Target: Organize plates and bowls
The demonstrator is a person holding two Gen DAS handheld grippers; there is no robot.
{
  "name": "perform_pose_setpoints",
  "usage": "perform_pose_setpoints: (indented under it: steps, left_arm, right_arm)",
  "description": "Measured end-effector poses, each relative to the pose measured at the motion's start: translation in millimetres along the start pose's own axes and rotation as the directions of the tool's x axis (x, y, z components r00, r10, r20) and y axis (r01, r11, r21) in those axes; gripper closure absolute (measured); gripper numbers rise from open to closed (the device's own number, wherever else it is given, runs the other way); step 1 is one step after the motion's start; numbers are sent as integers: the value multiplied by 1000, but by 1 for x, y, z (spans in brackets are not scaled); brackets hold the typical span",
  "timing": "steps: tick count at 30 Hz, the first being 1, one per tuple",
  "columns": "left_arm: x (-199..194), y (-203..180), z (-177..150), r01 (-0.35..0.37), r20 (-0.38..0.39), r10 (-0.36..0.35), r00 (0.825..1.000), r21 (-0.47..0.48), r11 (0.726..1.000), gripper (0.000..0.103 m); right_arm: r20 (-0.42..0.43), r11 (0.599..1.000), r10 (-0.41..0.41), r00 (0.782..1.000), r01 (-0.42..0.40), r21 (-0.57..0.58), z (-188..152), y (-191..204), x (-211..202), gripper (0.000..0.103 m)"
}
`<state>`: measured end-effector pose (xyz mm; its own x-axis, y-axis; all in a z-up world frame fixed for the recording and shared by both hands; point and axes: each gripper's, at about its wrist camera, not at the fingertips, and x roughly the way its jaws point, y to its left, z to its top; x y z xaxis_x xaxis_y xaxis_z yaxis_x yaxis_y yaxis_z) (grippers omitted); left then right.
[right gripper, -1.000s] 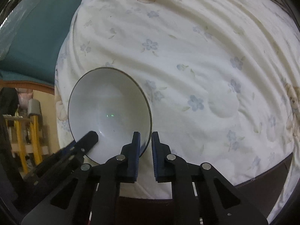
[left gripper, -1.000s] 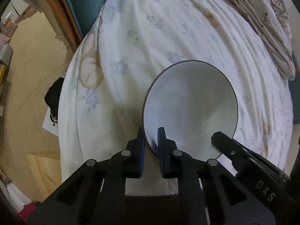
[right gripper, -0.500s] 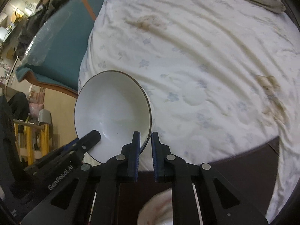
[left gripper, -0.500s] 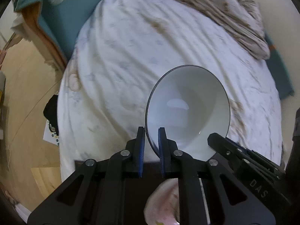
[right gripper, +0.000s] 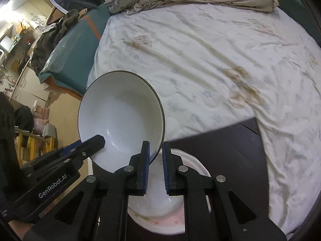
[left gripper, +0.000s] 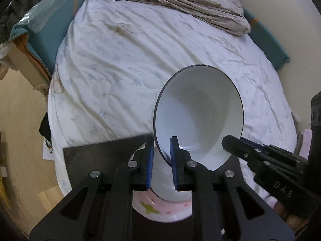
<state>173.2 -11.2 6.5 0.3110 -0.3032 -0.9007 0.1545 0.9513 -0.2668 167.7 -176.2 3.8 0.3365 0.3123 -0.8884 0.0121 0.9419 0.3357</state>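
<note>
Above the dark table (left gripper: 104, 150), beside the bed (left gripper: 140, 70), the white bowl (left gripper: 198, 112) hangs in the air, tilted. The left gripper (left gripper: 162, 160) is clamped on one side of its rim and the right gripper (right gripper: 156, 160) is clamped on the opposite side. Under the bowl, a pink-patterned dish (left gripper: 160, 210) rests on the table.

The left tongs (left gripper: 162, 156) and the right tongs (right gripper: 156, 158) both angle steeply downward — each pair nearly closed, blue-padded fingers pinching opposite sides of one white dark-rimmed bowl (left gripper: 198, 110).
</note>
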Motion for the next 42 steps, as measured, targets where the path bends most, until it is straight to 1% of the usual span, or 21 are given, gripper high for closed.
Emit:
perform_pose_setpoints:
  steps: [3, 7, 10, 12, 15, 17, 21, 26, 28, 31, 34, 37, 42]
  left_arm:
    - [-7, -3, -16, 28, -6, -28, 1000, -8, 1000, 90]
    - [-6, -8, -36, 16, -31, -16, 999, -9, 1000, 90]
    - [2, -5, -48, 15, -67, -17, 998, -30, 999, 90]
    - [6, -4, -55, 2, -85, -5, 996, -35, 999, 90]
    - [8, -2, -60, -13, -88, 9, 996, -42, 999, 90]
    - [9, -2, -62, -22, -87, 18, 996, -38, 999, 90]
    - [18, -3, -61, -24, -113, 20, 993, -34, 999, 90]
    - [25, -6, -62, -45, -119, 43, 992, -18, 999, 89]
    - [27, -2, -62, -40, -121, 35, 992, -40, 998, 89]
    - [29, -2, -61, -71, -117, 67, 991, -31, 997, 89]
    - [33, 1, -61, -65, -129, 59, 990, -43, 997, 89]
    - [31, 1, -60, -49, -120, 43, 992, -47, 998, 88]
    - [31, 0, -61, -49, -107, 45, 993, -40, 998, 87]
  right_arm:
    - [13, 1000, 28, 1000, -28, -4, -20, -8, -20, 90]
    - [16, 998, 64, 998, -64, -14, -40, -15, -32, 90]
    - [-3, 996, 89, 996, -89, 1, -54, -22, -28, 90]
    - [-18, 994, 109, 994, -109, 13, -64, -27, -21, 90]
    - [-50, 989, 145, 988, -143, 48, -71, -34, -10, 90]
    - [-59, 988, 153, 986, -151, 42, -74, -34, -8, 90]
    - [-85, 985, 168, 982, -163, 57, -76, -39, 0, 90]
    - [-117, 979, 183, 976, -171, 109, -76, -51, 10, 90]
    - [-114, 980, 178, 977, -166, 113, -75, -50, 9, 90]
    - [-99, 979, 175, 980, -162, 124, -73, -48, 6, 90]
    - [-105, 980, 169, 980, -156, 120, -73, -45, 9, 91]
    - [-109, 980, 168, 980, -154, 128, -72, -47, 11, 91]
    - [-110, 979, 160, 981, -144, 143, -72, -52, 15, 91]
